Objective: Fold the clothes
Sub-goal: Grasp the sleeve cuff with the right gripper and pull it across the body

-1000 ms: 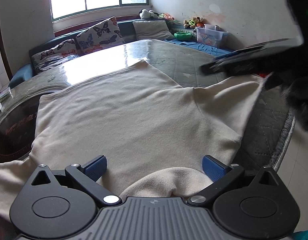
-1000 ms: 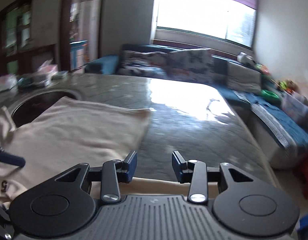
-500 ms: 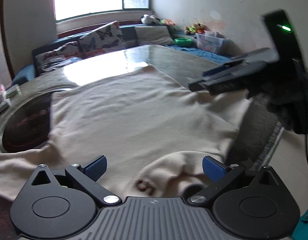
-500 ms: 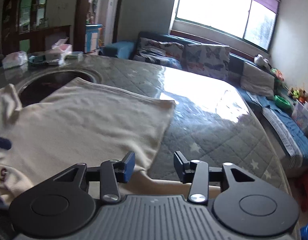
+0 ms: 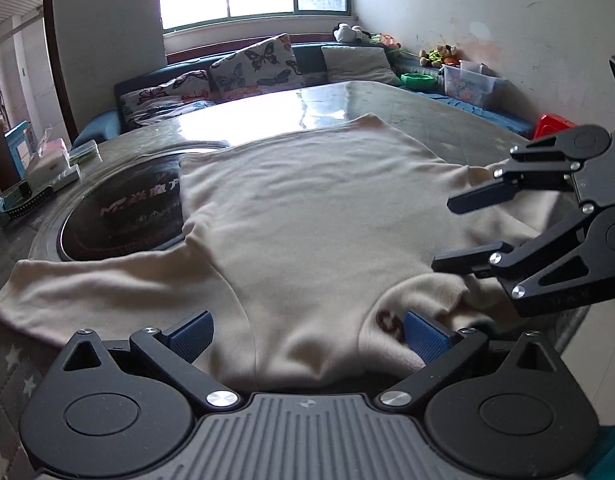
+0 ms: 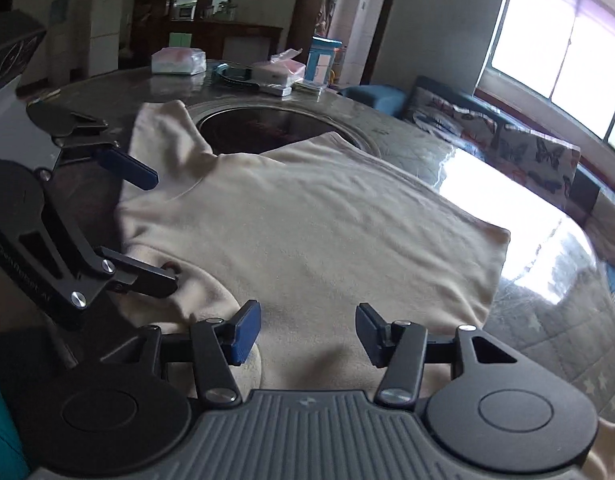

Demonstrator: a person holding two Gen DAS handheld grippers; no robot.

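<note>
A cream sweater [image 5: 307, 208] lies spread flat on the round table [image 5: 387, 100], with one sleeve [image 5: 87, 288] stretched out to the left. My left gripper [image 5: 307, 338] stands wide open over the bunched collar, where a small brown logo [image 5: 389, 320] shows by its right pad. My right gripper [image 6: 307, 332] hovers over the sweater's near shoulder. Its jaws are opening, the cloth lies beneath them, and the pads press on nothing. In the left wrist view the right gripper [image 5: 473, 230] comes in from the right. In the right wrist view the left gripper [image 6: 147, 224] sits at the left by the collar.
A dark glass turntable [image 5: 119, 212] sits in the table's middle, partly under the sweater. Tissue packs and boxes [image 6: 275, 72] stand at the table's far side. A sofa with butterfly cushions [image 5: 251, 64] runs under the window. A plastic bin [image 5: 469, 84] and a red stool [image 5: 551, 124] stand by the wall.
The right gripper has swung in over the sweater, rolled, and spread its jaws wider. The left gripper slid along the near edge, bringing the collar logo and left sleeve into view.
</note>
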